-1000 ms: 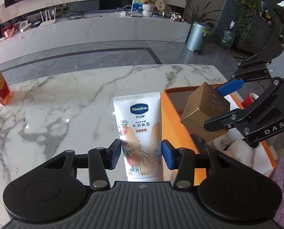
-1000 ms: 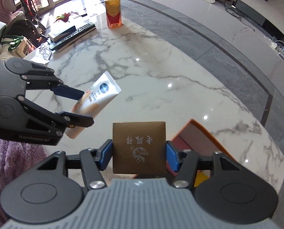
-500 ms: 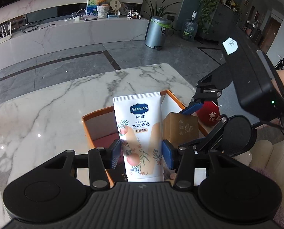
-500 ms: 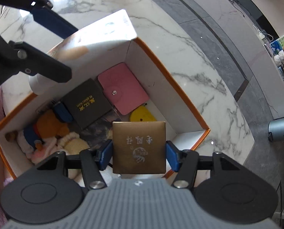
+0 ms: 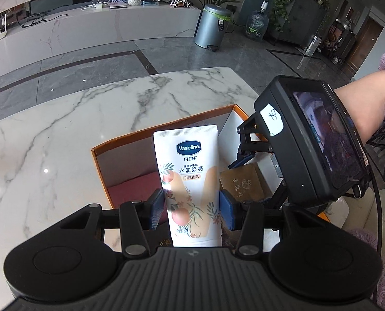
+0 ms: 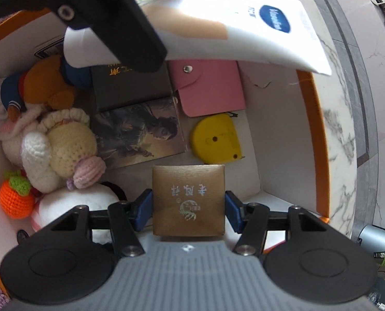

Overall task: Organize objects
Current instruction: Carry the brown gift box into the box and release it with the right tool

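My left gripper [image 5: 192,208] is shut on a white Vaseline tube [image 5: 189,181] and holds it over the orange storage box [image 5: 164,129]. The tube also shows in the right wrist view [image 6: 231,28], across the box's far end. My right gripper [image 6: 188,208] is shut on a small golden-brown gift box [image 6: 188,197] and holds it low inside the orange box [image 6: 319,140], over a bare patch of white floor. The gift box also shows in the left wrist view [image 5: 241,184], beside the tube.
Inside the box lie a pink wallet [image 6: 210,85], a yellow pouch [image 6: 215,140], a black box [image 6: 132,88], a picture card [image 6: 140,132], crocheted dolls [image 6: 60,145] and an orange knitted fruit [image 6: 16,197]. The marble table [image 5: 50,155] surrounds the box.
Both grippers have moved over the orange box. My right gripper has dropped deeper into it with the gift box. The tube now hangs over the box's far end.
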The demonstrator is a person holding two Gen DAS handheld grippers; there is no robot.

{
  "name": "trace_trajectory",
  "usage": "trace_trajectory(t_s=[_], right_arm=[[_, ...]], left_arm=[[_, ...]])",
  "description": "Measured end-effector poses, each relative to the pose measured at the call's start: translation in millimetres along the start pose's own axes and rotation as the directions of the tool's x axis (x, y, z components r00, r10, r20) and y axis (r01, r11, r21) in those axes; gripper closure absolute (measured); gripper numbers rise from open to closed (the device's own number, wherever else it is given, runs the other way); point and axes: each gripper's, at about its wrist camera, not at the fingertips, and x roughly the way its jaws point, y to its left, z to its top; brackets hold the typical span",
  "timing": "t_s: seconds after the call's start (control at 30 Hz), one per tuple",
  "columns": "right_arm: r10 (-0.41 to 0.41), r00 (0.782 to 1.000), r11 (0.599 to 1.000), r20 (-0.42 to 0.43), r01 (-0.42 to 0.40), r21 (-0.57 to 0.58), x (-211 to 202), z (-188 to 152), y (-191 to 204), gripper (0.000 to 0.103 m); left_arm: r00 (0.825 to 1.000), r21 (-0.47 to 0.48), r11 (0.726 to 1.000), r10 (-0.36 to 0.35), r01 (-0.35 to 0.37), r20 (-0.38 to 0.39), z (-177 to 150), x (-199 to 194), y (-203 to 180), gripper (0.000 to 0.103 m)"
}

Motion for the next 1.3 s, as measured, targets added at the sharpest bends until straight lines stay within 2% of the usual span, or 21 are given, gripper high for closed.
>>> trace_trajectory(t_s=[0.2,0.37,0.47,0.57,0.73,0.8,0.9,1.0,1.1,1.17,1.27,1.3], right_arm=[[-0.016,1.0,0.998,-0.014,0.015,-0.059,7.3,0.2,-3.4,0.043],[-0.104,0.991,0.99,-0.088,0.094,-0.104,16.6,7.4,-10.3,0.043],[-0.091,0.99,0.993,-0.108,0.083,-0.084,17.6,11.5,-16.8,0.043],[-0.12,0.983,0.988,-0.136,0.104,-0.115,20.6,14.7,-14.4,0.043],[-0.103,0.977,0.992,-0.188,0.086,-0.096,17.9,20.5,-16.9,0.042],[-0.058,0.969,0.998,-0.239,0.05,-0.04,18.5,28.5,-23.4,0.042],[-0.037,0.96,0.999,-0.277,0.035,-0.011,23.6,34.4,-28.0,0.043],[-0.055,0.957,0.998,-0.284,0.051,-0.021,28.1,35.7,-28.2,0.043],[-0.128,0.949,0.989,-0.289,0.102,-0.103,35.2,34.4,-21.5,0.042],[-0.203,0.939,0.969,-0.277,0.152,-0.194,39.0,30.0,-14.5,0.043],[-0.268,0.929,0.952,-0.254,0.215,-0.219,40.1,23.4,-19.2,0.042],[-0.268,0.929,0.952,-0.254,0.215,-0.219,40.1,23.4,-19.2,0.039]], left_arm=[[1.0,-0.011,1.0,-0.009,0.009,-0.003,1.5,6.2,4.6,0.049],[1.0,-0.028,1.0,-0.009,0.009,0.005,1.6,6.8,10.6,0.049],[1.0,-0.035,0.999,-0.003,0.004,0.009,2.0,6.4,14.3,0.049],[1.0,-0.044,0.999,0.003,-0.003,0.013,2.4,5.3,18.3,0.049],[0.999,-0.082,0.996,0.029,-0.026,0.032,2.6,1.2,27.2,0.049],[0.998,-0.113,0.993,0.034,-0.029,0.043,2.2,-1.2,34.3,0.049],[0.998,-0.167,0.986,0.014,-0.002,0.066,1.4,-6.4,45.6,0.05],[0.997,-0.201,0.979,-0.025,0.038,0.069,2.0,-7.8,53.2,0.049],[0.997,-0.188,0.982,-0.022,0.035,0.068,1.5,-7.4,51.8,0.049],[0.997,-0.191,0.981,-0.03,0.043,0.068,1.2,-6.5,52.4,0.049],[0.997,-0.193,0.98,-0.032,0.045,0.068,0.6,-5.5,52.4,0.049],[0.997,-0.194,0.98,-0.031,0.044,0.067,0.1,-5.4,52.0,0.049]])
